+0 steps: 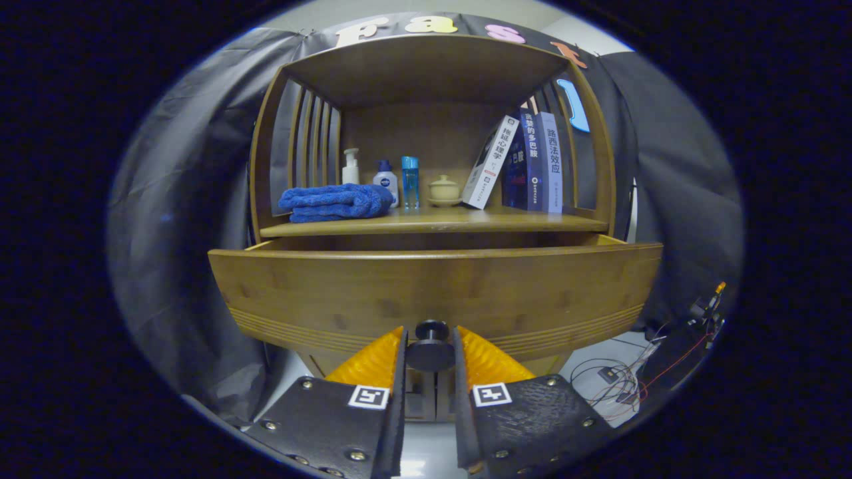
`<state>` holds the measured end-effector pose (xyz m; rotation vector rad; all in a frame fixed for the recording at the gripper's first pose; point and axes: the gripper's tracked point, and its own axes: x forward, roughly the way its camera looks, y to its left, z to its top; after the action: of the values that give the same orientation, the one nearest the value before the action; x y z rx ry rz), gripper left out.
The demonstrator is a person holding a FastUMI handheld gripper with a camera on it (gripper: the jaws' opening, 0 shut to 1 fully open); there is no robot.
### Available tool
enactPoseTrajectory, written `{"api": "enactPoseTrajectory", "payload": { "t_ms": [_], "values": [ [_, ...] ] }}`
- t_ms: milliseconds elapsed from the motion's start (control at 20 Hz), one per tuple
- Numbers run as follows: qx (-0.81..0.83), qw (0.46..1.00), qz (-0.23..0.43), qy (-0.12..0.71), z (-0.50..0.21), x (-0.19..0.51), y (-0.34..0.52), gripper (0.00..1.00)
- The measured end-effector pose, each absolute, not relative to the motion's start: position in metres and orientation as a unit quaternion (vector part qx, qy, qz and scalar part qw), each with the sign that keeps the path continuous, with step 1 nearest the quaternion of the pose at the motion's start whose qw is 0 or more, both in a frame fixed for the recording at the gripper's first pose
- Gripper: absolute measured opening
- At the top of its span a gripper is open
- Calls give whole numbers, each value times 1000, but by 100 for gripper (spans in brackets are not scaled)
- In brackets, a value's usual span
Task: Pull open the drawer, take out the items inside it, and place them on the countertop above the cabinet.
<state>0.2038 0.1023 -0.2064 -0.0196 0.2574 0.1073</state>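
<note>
The gripper (431,356) sits low in front of the wooden cabinet, its two fingers closed around the round dark knob (431,344) on the curved wooden drawer front (432,293), one finger pressing each side of it. The drawer stands partly pulled out: its front hangs nearer than the cabinet body, with a shadowed gap showing between its top edge and the wooden countertop shelf (432,223) just above. So the opening step looks under way, perhaps not finished, and from this low angle the drawer's inside is hidden, so I can't say what waits in there. On the countertop, far beyond the fingers, a folded blue towel (335,202) lies to the left; beside it stand a white pump bottle (351,167), a white bottle with a blue cap (385,177) and a clear blue bottle (410,181), then a small cream lidded pot (444,189), and to the right a row of books (526,163), one leaning. Whether any came from the drawer can't be told. Still ahead, by my reading: finish the pull, let go, reach in, lift the items up.
</note>
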Motion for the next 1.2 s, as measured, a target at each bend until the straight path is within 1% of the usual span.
{"api": "enactPoseTrajectory", "payload": {
  "t_ms": [150, 200, 250, 300, 350, 400, 550, 750, 800, 1000, 1200],
  "values": [
    [-3, 991, 46, 123, -208, 169, 89, 32],
    [-4, 990, 45, 132, -217, 162, 86, 16],
    [5, 991, 41, 128, -218, 137, 74, 1],
    [15, 991, 41, 130, -222, 122, 68, 1],
    [20, 991, 19, 134, -228, 114, 54, 1],
    [26, 990, 13, 134, -229, 109, 49, 1],
    [9, 992, 17, 128, -218, 111, 58, 2],
    [-1, 992, 20, 126, -211, 131, 66, 2],
    [-3, 991, 17, 130, -211, 135, 66, 3],
    [12, 991, 11, 130, -198, 154, 78, 73],
    [17, 996, 17, 92, -146, 173, 93, 73]
  ]
}}
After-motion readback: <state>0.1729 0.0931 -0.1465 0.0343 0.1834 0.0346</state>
